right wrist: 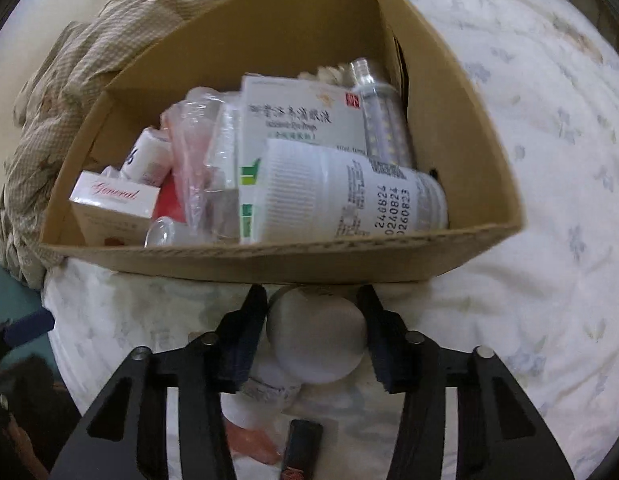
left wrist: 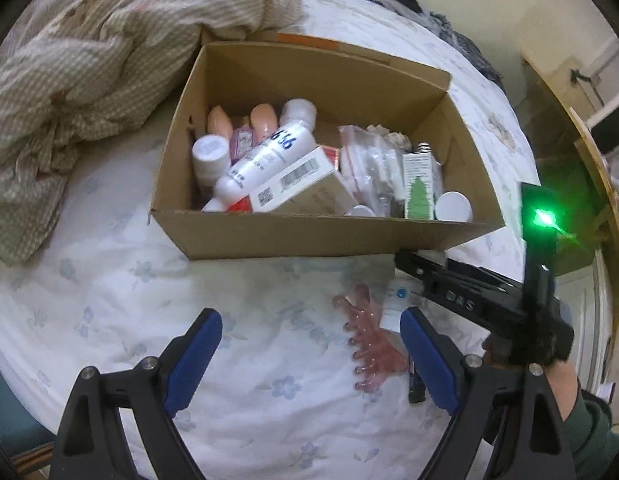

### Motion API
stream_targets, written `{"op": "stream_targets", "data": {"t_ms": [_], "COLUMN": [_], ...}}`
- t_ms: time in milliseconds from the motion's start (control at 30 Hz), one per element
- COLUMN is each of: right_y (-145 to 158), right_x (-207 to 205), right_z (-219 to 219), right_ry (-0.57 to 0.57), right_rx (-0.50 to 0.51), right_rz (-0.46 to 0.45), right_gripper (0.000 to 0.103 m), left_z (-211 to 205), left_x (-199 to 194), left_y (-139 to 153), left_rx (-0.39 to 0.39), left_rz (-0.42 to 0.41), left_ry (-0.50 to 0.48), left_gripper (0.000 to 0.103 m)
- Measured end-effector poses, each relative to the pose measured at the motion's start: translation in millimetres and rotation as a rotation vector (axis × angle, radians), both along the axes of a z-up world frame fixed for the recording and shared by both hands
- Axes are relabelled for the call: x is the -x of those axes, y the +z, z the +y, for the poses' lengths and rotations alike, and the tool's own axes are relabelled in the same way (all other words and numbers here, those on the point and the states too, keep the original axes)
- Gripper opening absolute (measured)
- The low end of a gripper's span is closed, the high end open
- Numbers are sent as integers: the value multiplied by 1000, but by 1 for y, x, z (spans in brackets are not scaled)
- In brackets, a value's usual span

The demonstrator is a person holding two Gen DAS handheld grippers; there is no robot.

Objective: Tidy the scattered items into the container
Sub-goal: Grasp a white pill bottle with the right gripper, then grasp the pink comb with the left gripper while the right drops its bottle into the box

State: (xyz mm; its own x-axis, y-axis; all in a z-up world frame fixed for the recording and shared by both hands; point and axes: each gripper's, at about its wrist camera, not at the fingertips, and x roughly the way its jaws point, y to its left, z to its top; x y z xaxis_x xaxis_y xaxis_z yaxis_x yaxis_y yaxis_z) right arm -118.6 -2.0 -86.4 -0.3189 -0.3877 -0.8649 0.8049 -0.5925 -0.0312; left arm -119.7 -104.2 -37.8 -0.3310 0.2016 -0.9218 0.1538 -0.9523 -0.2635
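Note:
A brown cardboard box (left wrist: 309, 236) sits on the bed, holding several bottles, cartons and packets. My left gripper (left wrist: 309, 316) hovers open over the sheet in front of it, nothing between its blue pads. Close to its right finger lie a pink toothed massager (left wrist: 365, 344), a small white bottle (left wrist: 399, 304) and a dark slim tube (left wrist: 415, 384). My right gripper (right wrist: 313, 296) is shut on a white round object (right wrist: 315, 336), just short of the near wall of the box (right wrist: 269, 264). Below it lie the white bottle (right wrist: 261, 400) and dark tube (right wrist: 301, 452).
A crumpled beige checked blanket (left wrist: 89, 60) is piled against the box's left side. The white flowered bedsheet (left wrist: 169, 300) spreads around the box. The right gripper's body (left wrist: 469, 300), with a green light, and a hand in a green sleeve (left wrist: 589, 420) fill the right side.

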Motion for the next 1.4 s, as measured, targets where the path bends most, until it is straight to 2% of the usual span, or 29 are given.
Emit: {"op": "stream_targets", "data": {"t_ms": [200,467,567,600,633,800,867,900,933,1000,1133,1400], "right_y": [33,91,102,103,103,109,113,114,116,118,123,128], "right_x": [-3,-11,-10,-9,-9,-3,-2,-2,-2,-1,-3,-13], "right_z": [31,97,111,114,116,117,118,118,118,118,119,113], "right_ry": [23,30,10,5,1,6,10,12,13,15,27,80], "right_rx": [52,197,265,279,292,318,330,335,339,347,364,365], "right_rz": [17,-41,-83,-89,-94,-114,-114,-110,-108,-106,-107,-102], "right_gripper": [47,47,47,47,47,47,47,47,47,47,47,47], "left_z": [11,57,70,73,77,92,98,100,101,99,88,57], "left_x": [3,12,20,23,25,36,35,35,34,32,25,8], "left_y": [-20,-48,-69,-76,-81,-97,-99,-99,-97,-93,-76,7], "left_rx": [-93,-21,-3,-5,11,88,145,171,181,160,121,110], "left_rz": [-77,-155,-211,-230,-239,-230,-211,-200,-189,-188,-175,-3], "left_ry": [-49,-153,-146,-146,-149,-171,-181,-186,-190,-195,-184,-154], "left_gripper": [91,91,83,76,73,73,65,54,39,32,29,29]}}
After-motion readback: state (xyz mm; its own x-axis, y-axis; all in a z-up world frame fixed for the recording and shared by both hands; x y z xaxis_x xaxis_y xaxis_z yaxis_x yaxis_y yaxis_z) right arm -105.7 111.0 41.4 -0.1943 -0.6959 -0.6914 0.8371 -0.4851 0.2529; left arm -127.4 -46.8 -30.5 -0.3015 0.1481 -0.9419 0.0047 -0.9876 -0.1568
